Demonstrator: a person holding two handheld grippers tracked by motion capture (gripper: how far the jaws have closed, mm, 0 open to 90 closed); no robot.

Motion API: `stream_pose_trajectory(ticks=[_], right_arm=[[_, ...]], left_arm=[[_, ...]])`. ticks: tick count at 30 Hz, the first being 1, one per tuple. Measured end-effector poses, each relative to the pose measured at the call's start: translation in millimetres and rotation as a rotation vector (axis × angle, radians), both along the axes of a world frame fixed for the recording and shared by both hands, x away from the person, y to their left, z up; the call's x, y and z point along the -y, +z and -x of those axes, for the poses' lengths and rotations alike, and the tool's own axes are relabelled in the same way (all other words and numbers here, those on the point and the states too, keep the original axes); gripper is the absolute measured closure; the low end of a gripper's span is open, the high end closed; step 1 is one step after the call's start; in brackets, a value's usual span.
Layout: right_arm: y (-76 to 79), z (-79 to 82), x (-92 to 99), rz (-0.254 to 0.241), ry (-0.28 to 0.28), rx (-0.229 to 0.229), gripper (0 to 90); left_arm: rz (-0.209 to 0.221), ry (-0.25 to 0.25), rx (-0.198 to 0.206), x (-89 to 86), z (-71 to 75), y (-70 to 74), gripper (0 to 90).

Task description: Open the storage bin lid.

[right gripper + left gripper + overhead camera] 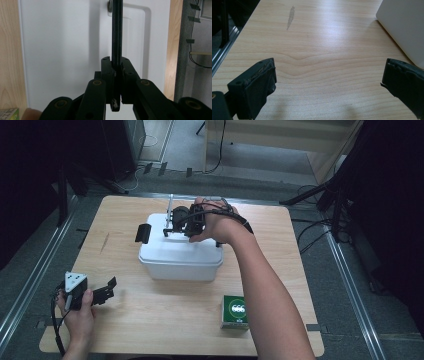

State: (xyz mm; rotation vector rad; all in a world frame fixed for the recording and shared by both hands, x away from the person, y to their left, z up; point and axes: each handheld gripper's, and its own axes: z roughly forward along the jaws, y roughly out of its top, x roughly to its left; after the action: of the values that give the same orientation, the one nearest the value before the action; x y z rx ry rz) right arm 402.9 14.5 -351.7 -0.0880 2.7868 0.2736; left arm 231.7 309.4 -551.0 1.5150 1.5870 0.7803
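A white plastic box [180, 255] with a white lid [62, 50] stands in the middle of the wooden table [150, 330]. My right gripper [117, 62] is over the lid, and its jaws are shut on a thin black handle [117, 30] that runs across the lid to a pivot at its far edge. In the high view the right gripper [170, 226] points left over the box top. My left gripper [107, 287] rests near the table's front left corner. Its jaws [329, 77] stand wide open over bare wood with nothing between them.
A black clip [143, 233] sticks out at the box's left end. A small green carton [234, 311] lies near the front right of the table. A grey smear [291, 17] marks the wood ahead of the left gripper. Dark stands and cables surround the table.
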Motion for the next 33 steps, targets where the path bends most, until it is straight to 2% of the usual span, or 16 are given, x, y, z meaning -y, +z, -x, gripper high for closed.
stream_pose_trajectory(ticks=[1,9,10,15,17,20,21,28,29,30,33], right_arm=[[-0.3,-0.1,0.0,-0.002,0.016,0.002,84.9],[1.8,0.2,1.9,-0.026,0.017,-0.002,85.3],[2.8,-0.5,1.6,-0.032,0.034,-0.002,85.3],[8.2,1.8,1.9,-0.038,0.023,0.004,85.4],[11.9,1.4,1.9,-0.046,0.047,0.012,85.4],[17.8,4.2,3.2,-0.052,0.031,0.016,85.4],[20.2,4.0,3.6,-0.060,0.045,0.022,85.4],[32.9,7.7,10.4,-0.067,0.034,0.040,85.4],[34.4,6.8,11.4,-0.072,0.050,0.041,85.4],[36.3,8.1,13.1,-0.071,0.032,0.042,85.4],[40.6,7.7,17.6,-0.075,0.035,0.055,85.4]], left_arm=[[0.000,0.001,0.000,0.0,0.1,0.0,0.0],[0.004,-0.001,-0.001,-0.7,0.1,0.1,0.0],[0.005,-0.002,-0.001,-0.8,0.1,0.1,0.0],[0.006,-0.002,-0.001,-0.9,0.2,0.2,0.0],[0.006,-0.002,0.000,-0.9,0.1,0.1,0.0],[0.009,0.001,0.003,-0.5,-0.2,-0.1,0.0],[0.009,0.002,0.004,-0.5,-0.2,-0.1,0.0],[0.002,-0.005,-0.002,-1.0,0.2,0.1,0.0],[0.005,-0.003,0.001,-0.7,0.0,0.0,0.0],[0.008,-0.001,0.001,-0.4,0.0,0.0,0.0],[0.004,-0.001,-0.001,-0.7,0.3,0.2,0.0]])
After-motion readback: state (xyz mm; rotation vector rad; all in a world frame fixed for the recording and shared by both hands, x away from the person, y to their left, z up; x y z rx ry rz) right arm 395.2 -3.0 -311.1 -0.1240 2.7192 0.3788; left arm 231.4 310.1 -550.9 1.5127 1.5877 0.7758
